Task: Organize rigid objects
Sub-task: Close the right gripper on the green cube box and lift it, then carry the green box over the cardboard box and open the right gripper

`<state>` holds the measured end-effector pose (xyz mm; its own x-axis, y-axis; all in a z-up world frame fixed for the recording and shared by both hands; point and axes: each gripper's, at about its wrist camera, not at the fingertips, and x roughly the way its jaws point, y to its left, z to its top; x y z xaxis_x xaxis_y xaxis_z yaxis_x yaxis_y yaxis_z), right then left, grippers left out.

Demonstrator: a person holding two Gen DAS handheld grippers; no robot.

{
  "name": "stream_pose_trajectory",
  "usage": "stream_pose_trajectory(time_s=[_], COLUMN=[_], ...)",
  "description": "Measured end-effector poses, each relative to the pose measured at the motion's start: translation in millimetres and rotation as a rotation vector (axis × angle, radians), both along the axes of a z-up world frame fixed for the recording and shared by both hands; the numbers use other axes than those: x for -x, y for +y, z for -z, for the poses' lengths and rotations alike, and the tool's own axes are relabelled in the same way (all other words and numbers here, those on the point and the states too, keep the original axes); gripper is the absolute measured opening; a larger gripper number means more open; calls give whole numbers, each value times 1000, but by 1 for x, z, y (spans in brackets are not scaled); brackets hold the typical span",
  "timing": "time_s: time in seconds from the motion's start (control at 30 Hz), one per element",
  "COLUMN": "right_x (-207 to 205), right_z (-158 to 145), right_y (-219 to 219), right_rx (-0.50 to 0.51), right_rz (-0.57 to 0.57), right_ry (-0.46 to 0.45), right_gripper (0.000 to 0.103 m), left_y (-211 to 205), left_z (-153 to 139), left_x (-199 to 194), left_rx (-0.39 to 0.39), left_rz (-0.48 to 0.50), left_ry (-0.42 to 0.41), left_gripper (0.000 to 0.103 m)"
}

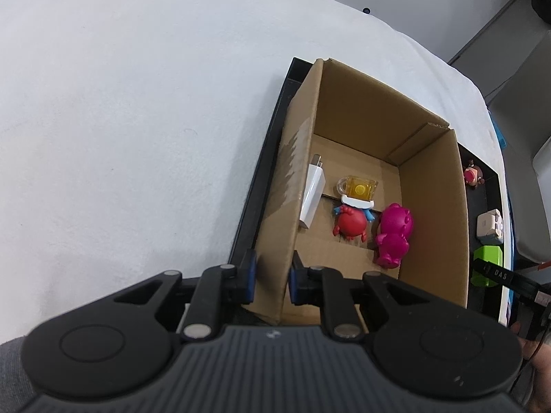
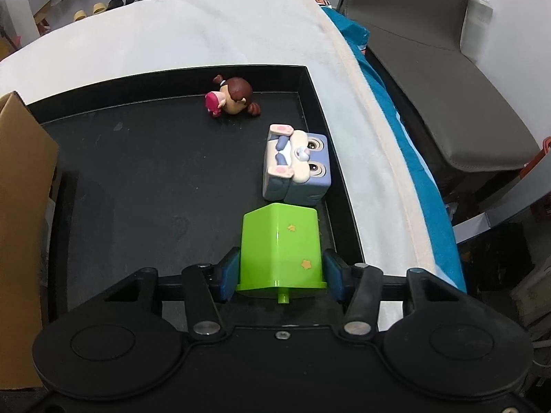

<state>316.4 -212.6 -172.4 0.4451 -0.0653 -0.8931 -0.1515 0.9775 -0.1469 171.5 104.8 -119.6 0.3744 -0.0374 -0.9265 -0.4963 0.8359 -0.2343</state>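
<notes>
An open cardboard box stands on a black tray. My left gripper is shut on the box's near left wall, one pad inside and one outside. In the box lie a white charger, a yellow toy mug, a red figure and a magenta figure. On the tray to the right of the box, my right gripper is shut on a green block, a pad against each side.
A blue-grey rabbit cube lies just beyond the green block, touching it. A brown-haired doll lies near the tray's far rim. The tray rests on a white cloth. A grey chair stands off to the right.
</notes>
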Motion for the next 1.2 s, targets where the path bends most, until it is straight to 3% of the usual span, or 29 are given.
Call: stream_pose_trajectory(time_s=[0.33,0.43,0.87,1.2], right_x=[9,9,32,43], right_z=[2,-1,-52,-92], right_y=[8,5,7,32], right_rx=[-45,-104,-287,-369], right_rz=[-45,-34,-34,-120], right_ry=[68,85,5,-77], right_gripper=[51,50,50,50], left_y=[-1,-1,1,-5], left_z=[1,1,0,1], left_x=[2,2,10,21], left_rx=[6,8,38,70], left_rz=[-2,-6,-49,-119], left_ry=[-5,-7,-18,-24], left_gripper=[17,17,18,18])
